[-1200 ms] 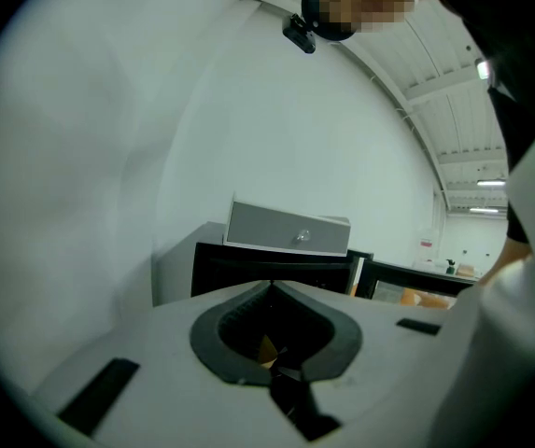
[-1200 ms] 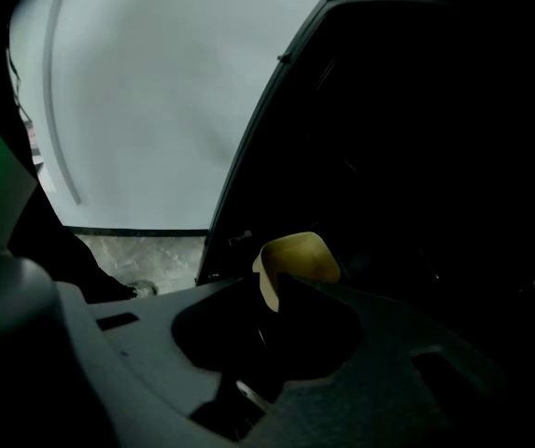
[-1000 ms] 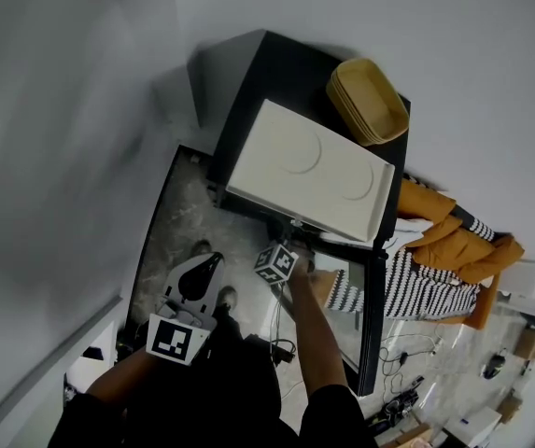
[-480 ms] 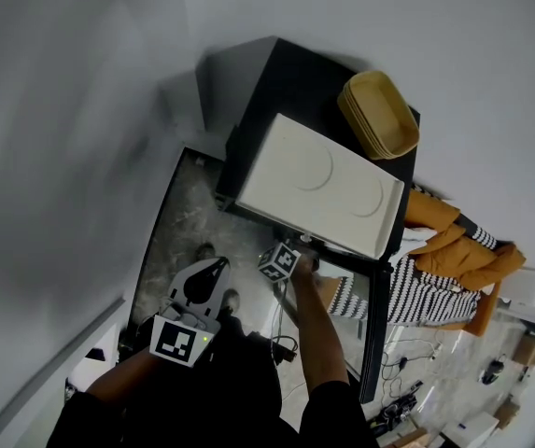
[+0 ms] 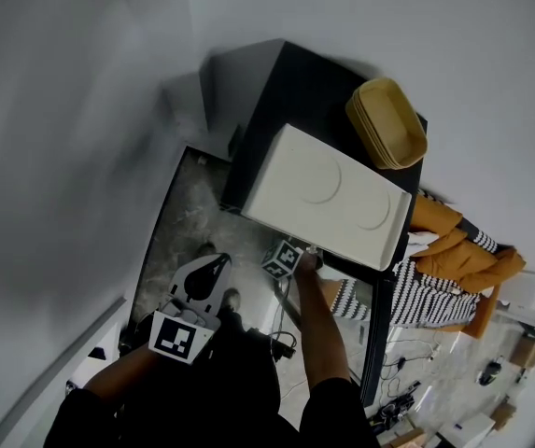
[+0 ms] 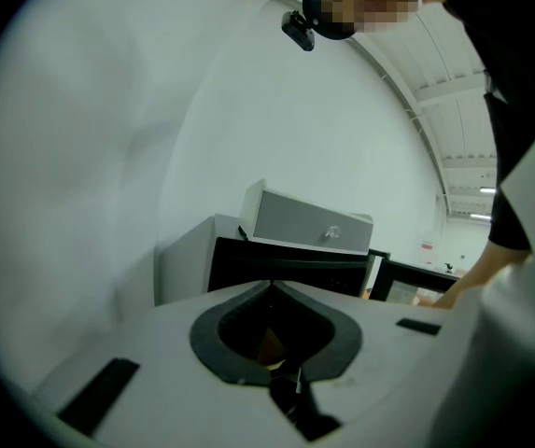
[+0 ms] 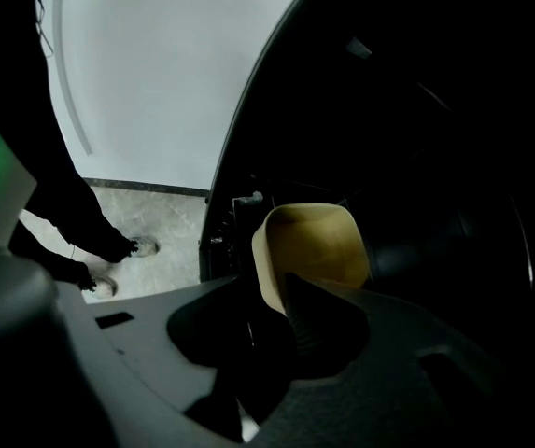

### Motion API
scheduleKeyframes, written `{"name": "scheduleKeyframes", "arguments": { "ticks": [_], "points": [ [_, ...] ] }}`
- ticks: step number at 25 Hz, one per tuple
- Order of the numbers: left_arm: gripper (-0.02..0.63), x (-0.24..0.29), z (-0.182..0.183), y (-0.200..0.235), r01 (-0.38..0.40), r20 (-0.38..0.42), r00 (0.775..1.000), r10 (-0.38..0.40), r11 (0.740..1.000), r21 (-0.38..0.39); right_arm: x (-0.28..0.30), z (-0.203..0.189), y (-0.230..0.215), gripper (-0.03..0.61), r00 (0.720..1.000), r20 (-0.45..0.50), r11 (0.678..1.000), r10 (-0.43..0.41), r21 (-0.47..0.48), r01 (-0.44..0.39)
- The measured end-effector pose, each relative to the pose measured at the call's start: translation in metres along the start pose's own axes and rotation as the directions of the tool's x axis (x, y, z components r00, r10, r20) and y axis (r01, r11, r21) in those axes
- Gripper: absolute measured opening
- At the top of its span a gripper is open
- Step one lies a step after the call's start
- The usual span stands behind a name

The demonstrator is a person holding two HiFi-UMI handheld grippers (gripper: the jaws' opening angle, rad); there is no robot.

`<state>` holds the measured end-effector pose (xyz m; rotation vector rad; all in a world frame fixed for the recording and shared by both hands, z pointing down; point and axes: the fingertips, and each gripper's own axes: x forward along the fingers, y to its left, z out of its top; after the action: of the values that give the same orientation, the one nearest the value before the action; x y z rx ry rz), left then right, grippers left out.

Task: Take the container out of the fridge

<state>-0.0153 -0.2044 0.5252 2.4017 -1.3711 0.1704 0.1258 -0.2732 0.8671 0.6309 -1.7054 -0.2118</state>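
Observation:
A tan container (image 7: 316, 246) sits in the dark inside of the black fridge (image 5: 276, 101). My right gripper (image 7: 269, 292) is shut on its near rim, one finger inside the wall and one outside. In the head view the right gripper (image 5: 300, 258) reaches in under the white microwave (image 5: 328, 194), which hides its tips and the container. My left gripper (image 5: 218, 263) hangs low to the left over the floor, shut on nothing. In the left gripper view, the left gripper (image 6: 269, 285) faces the fridge (image 6: 286, 267) from a distance.
A stack of yellow tubs (image 5: 388, 124) rests on the fridge top beside the microwave. The fridge door (image 5: 376, 315) stands open at the right. Orange and striped clothing (image 5: 440, 259) lies beyond it. A grey wall is at the left; my shoes (image 7: 118, 250) are on the marbled floor.
The head view has drifted, so the fridge and microwave sit slightly further right. The right gripper stays under the microwave at the fridge opening. The left gripper has barely moved.

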Motion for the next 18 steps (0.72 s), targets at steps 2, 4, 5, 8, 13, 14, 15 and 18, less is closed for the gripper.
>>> {"name": "scheduleKeyframes", "arguments": {
  "ticks": [2,4,5,8,13,14,15,18],
  "points": [
    [0.005,0.000,0.000,0.002,-0.007,0.001,1.000,0.007,1.000,-0.001,0.004,-0.003,0.001,0.092,1.000,-0.017,1.000,0.006,-0.005,-0.006],
    [0.005,-0.001,0.000,0.005,-0.014,0.000,1.000,0.014,1.000,-0.005,0.007,-0.005,0.003,0.092,1.000,-0.026,1.000,0.016,-0.004,-0.016],
    [0.005,-0.001,0.000,0.006,-0.018,-0.001,1.000,0.018,1.000,-0.007,0.008,-0.004,0.004,0.092,0.999,-0.025,1.000,0.021,-0.004,-0.021],
    [0.005,-0.003,0.001,0.008,-0.026,0.002,1.000,0.026,1.000,-0.008,0.009,0.000,-0.001,0.092,1.000,-0.028,1.000,0.012,-0.024,-0.013],
    [0.005,-0.002,0.003,0.011,-0.039,0.003,0.999,0.039,0.999,-0.012,0.014,-0.002,-0.003,0.086,0.998,-0.050,0.998,0.027,-0.057,-0.030],
    [0.005,-0.001,0.003,0.012,-0.042,0.004,0.999,0.042,0.999,-0.014,0.015,-0.002,-0.002,0.084,0.998,-0.052,0.997,0.034,-0.062,-0.037],
    [0.005,-0.001,0.004,0.014,-0.046,0.006,0.999,0.046,0.999,-0.013,0.016,-0.002,-0.002,0.082,0.998,-0.055,0.997,0.039,-0.065,-0.043],
    [0.005,-0.001,0.006,0.017,-0.052,0.008,0.999,0.052,0.999,-0.008,0.017,-0.003,-0.002,0.059,0.997,-0.061,0.996,0.037,-0.079,-0.042]
  ]
}}
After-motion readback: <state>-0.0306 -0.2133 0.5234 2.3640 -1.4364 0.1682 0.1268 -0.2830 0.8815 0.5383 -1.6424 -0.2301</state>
